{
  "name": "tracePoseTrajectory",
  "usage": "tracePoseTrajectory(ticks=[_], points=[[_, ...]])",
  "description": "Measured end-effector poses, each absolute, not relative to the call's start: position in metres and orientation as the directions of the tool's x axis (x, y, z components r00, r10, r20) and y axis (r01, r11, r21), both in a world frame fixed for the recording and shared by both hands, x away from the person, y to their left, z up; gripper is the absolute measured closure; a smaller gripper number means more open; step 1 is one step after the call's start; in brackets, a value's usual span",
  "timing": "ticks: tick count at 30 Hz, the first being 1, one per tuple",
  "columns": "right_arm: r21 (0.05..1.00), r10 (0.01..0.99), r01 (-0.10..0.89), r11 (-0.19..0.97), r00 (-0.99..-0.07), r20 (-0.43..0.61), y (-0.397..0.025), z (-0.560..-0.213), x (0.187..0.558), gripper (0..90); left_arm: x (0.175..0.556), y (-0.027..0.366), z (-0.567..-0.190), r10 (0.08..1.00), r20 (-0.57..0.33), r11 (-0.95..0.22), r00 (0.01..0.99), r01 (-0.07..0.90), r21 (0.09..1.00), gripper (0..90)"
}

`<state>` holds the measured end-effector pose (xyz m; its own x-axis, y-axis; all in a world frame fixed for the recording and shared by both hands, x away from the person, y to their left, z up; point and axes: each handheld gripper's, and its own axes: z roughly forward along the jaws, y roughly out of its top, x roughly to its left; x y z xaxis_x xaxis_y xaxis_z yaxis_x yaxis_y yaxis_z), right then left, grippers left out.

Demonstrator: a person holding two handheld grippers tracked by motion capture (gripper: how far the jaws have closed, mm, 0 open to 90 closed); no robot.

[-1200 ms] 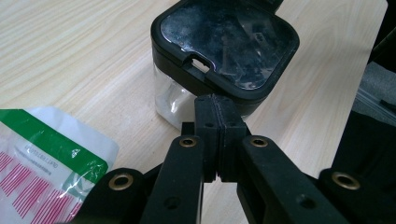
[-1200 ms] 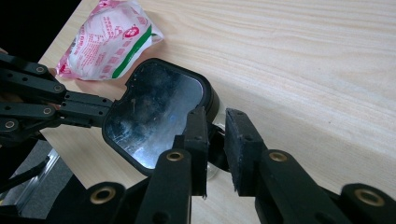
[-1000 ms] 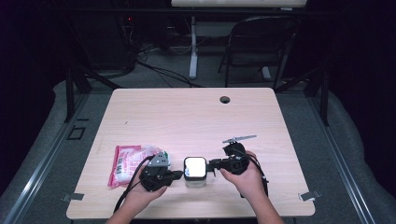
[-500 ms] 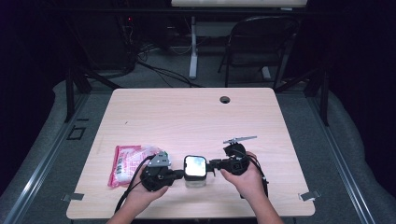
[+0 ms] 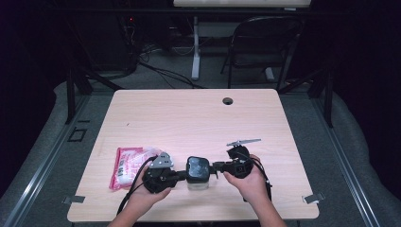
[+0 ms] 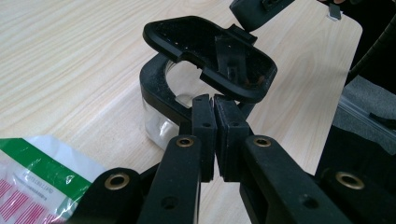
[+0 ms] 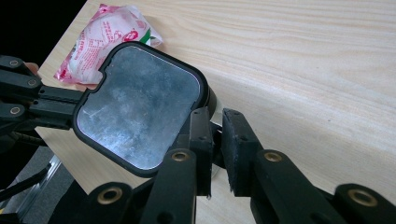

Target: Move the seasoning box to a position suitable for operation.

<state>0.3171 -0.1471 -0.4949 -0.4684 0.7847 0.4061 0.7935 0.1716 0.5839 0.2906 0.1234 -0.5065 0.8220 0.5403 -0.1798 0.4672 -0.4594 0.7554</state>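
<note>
Container (image 5: 197, 176), clear w/ black rim + hinged black lid (image 6: 210, 56), sits near front edge of surface (image 5: 189, 118), directly between both tools. Left tool (image 6: 215, 109) pinched shut on rim at hinge side; right tool (image 7: 215, 126) on opposite side, pinching lid edge, lid half raised. Lid top grey, scuffed. Red-white packet (image 5: 126, 165) just left of left tool.

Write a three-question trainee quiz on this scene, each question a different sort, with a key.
1. True or false: the lid of the clear container is tilted open.
2. Which lies beside the left gripper? A) a pink-and-white packet B) a spoon C) a mug
3. Fill in: the right gripper reaches the container from the person's ____ side.

Key: 1 true; 2 A, the packet; 3 right.
</note>
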Motion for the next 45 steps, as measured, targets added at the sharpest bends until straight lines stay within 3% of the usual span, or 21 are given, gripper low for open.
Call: tracePoseTrajectory(ticks=[7, 18, 45], points=[[0.59, 0.79, 0.79, 0.168, -0.466, 0.398, -0.147, -0.496, 0.315, 81.6, 0.29, 0.121, -0.503, 0.535, -0.178, -0.455, 0.826, 0.459, 0.763, 87.2], [0.582, 0.773, 0.786, 0.211, -0.498, 0.392, -0.144, -0.493, 0.305, 71.0, 0.292, 0.115, -0.496, 0.523, -0.178, -0.452, 0.834, 0.448, 0.771, 87.2], [0.611, 0.757, 0.727, 0.314, -0.58, 0.301, -0.133, -0.49, 0.277, 55.0, 0.295, 0.103, -0.486, 0.52, -0.166, -0.457, 0.838, 0.437, 0.775, 85.8]])
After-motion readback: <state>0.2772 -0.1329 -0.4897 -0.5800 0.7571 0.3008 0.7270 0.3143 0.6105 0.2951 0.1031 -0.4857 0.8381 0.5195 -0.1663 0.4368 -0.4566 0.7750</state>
